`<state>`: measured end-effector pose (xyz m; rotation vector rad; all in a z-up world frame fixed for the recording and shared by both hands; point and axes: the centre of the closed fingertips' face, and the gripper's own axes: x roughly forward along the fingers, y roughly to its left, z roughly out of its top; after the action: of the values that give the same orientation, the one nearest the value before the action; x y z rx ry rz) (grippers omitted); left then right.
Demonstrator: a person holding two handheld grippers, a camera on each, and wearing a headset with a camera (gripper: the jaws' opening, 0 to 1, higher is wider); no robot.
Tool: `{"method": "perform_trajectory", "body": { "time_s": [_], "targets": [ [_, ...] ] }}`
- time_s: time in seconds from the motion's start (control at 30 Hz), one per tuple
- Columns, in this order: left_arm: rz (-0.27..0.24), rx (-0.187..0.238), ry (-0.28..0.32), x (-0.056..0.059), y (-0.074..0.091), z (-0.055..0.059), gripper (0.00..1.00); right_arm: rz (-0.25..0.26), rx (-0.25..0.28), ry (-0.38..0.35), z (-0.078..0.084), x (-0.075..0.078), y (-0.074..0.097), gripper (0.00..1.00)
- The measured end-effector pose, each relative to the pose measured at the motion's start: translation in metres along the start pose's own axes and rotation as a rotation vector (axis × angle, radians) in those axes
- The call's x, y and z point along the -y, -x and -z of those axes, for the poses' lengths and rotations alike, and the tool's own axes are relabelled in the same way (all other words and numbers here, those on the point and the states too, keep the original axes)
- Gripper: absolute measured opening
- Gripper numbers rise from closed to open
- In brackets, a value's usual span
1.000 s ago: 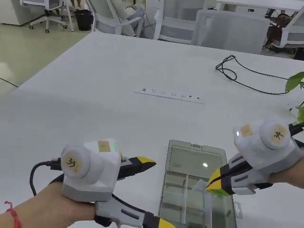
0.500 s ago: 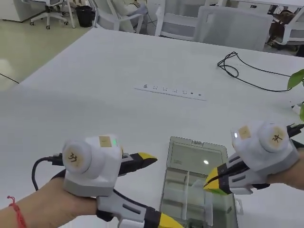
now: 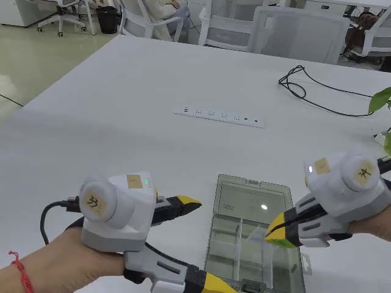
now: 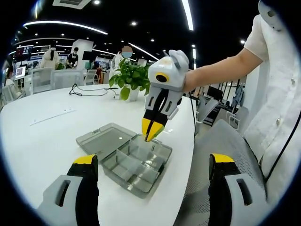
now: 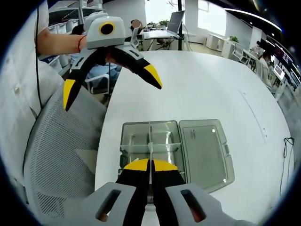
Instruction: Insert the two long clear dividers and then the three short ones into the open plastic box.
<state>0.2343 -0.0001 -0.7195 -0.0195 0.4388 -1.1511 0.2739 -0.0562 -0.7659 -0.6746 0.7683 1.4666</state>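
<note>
**Grippers over an open plastic box, one holding a clear divider**

Head view of a white surface (image 3: 153,73) with two hand-held grippers low in the frame. A grey-tinted clear plastic box (image 3: 221,244) lies close to the near edge. Its lid (image 3: 253,198) is folded flat toward the far edge. Clear partitions already stand inside the base (how many is hard to tell through the plastic).

The right gripper (image 3: 276,235) hangs over the right side of the box base. Its yellow-tipped jaws are pressed together on a thin clear divider (image 5: 149,136). In the right gripper view the divider shows edge-on, rising straight from the jaws over the middle of the base.

The left gripper (image 3: 203,243) sits just left of the box with its jaws spread wide, gripping nothing. One tip points at the lid's corner and the other is down by the near edge.

Farther back, a white power strip (image 3: 220,116) lies near the middle of the surface. A black cable (image 3: 305,91) loops toward the far right corner.
</note>
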Motion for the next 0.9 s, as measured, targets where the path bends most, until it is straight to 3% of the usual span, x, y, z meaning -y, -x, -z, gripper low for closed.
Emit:
{"method": "perform_trajectory", "body": {
  "time_s": [0.27, 0.9],
  "targets": [
    [0.003, 0.002, 0.002, 0.001, 0.0, 0.001, 1.0, -0.002, -0.01, 0.042, -0.001, -0.002, -0.005, 0.02],
    [0.009, -0.005, 0.001, 0.003, 0.0, 0.003, 1.0, -0.008, -0.029, 0.049, 0.001, -0.002, -0.017, 0.02]
  ]
}}
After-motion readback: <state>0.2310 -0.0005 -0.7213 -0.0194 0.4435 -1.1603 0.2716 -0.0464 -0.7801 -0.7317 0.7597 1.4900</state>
